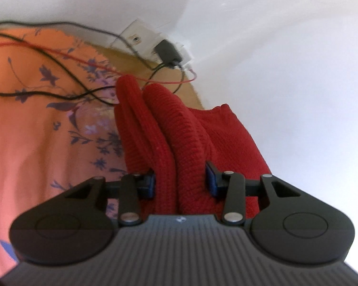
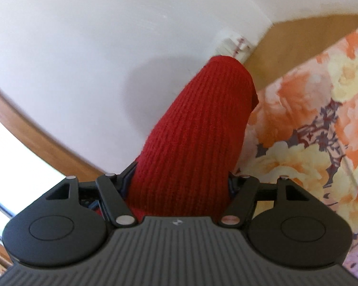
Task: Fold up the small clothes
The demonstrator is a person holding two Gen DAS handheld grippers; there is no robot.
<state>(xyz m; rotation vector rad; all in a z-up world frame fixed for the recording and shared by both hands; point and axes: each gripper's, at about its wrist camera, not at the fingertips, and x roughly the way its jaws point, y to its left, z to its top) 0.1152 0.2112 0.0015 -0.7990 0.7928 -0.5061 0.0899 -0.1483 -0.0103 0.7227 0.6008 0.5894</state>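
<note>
Jaws of both the left gripper [image 1: 180, 182] and right gripper [image 2: 180, 178] clamp bunched red knit [image 1: 169, 128], tilted upward toward the wall [image 2: 83, 35].

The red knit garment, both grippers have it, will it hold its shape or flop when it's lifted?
Probably floppy: the red knit garment bunches into soft rolls between the left gripper jaws. Likely not slippery, since the ribbed knit looks coarse where the right gripper pinches it. It may stretch or sag between the two holds.

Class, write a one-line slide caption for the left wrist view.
Left gripper clamps bunched red knit garment above floral bedsheet.
</note>
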